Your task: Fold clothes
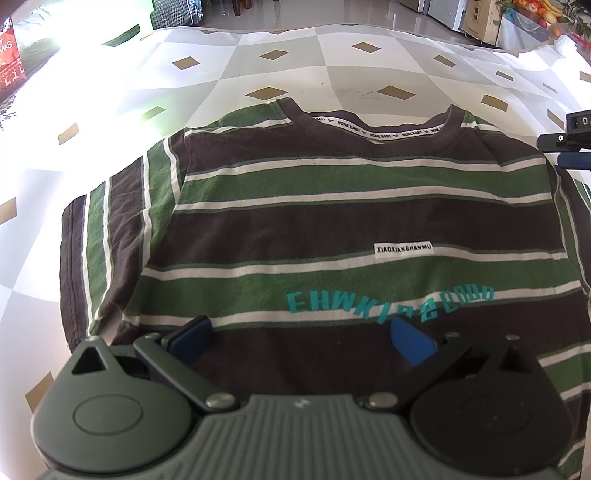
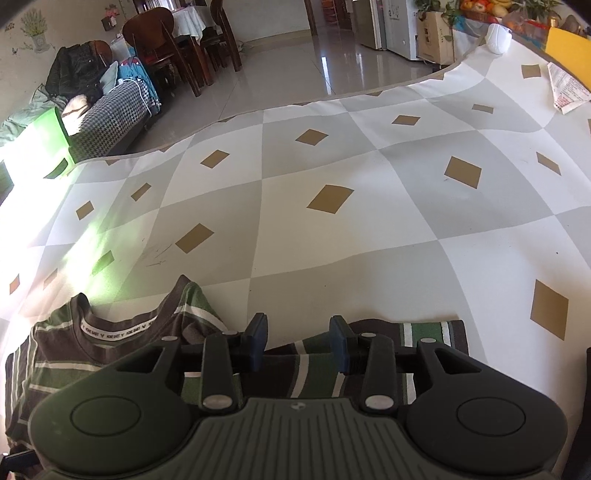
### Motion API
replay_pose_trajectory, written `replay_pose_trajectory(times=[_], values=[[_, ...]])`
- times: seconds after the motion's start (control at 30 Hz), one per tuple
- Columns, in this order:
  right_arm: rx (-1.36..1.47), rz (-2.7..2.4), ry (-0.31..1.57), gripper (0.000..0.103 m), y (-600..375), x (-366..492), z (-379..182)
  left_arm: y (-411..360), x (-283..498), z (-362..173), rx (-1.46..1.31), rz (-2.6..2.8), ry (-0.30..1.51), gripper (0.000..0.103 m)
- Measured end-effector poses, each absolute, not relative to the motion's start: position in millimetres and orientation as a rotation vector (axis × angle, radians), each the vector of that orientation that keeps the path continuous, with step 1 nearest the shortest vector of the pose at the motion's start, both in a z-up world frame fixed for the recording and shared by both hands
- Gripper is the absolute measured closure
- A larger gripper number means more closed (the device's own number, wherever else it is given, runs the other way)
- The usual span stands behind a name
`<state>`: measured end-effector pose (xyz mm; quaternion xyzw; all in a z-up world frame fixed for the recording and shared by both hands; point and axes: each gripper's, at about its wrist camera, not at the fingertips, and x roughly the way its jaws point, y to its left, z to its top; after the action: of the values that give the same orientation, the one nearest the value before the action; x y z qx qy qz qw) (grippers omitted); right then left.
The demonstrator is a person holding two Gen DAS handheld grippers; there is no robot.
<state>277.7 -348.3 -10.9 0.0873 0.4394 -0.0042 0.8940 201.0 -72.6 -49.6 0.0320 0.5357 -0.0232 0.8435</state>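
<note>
Striped T-shirt (image 1: 332, 229) spread flat on the table (image 2: 332, 221), ready for folding.
Left hand-held gripper (image 1: 299, 336) hovers spread above its chest; right hand-held gripper (image 2: 299, 345), parted and empty, over the shoulder.

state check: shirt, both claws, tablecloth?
striped t-shirt: flat, front up, unfolded, sleeves spread
left claw: open over the shirt's lower chest, gripping nothing
right claw: open above the shirt's shoulder, nothing clamped
tablecloth: spread under the shirt

Home living-dining room, wooden dining chairs (image 2: 177, 40), houndstooth sofa (image 2: 110, 114), fridge (image 2: 369, 22), fruit (image 2: 484, 7)
</note>
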Motion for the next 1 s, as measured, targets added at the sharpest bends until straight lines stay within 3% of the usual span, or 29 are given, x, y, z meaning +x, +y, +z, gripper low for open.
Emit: replay_pose_trajectory(times=[0.4,0.53,0.57,0.9,1.0], values=[[0.061,0.036,0.966,0.067,-332,279,-25,-73,201,-49,0.068,-0.051,1.129,0.0],[0.02,0.001,0.966,0.098,-331,278,-26,-73,201,-50,0.068,-0.05,1.127,0.0],[0.051,-0.009,0.96,0.102,-335,278,-26,-73,201,-50,0.068,-0.051,1.126,0.0],[0.257,-0.187,0.805,0.101,-379,275,-6,-73,200,-50,0.068,-0.056,1.126,0.0],[0.292,-0.1,0.842,0.099,-375,278,-5,-73,200,-50,0.067,-0.053,1.126,0.0]])
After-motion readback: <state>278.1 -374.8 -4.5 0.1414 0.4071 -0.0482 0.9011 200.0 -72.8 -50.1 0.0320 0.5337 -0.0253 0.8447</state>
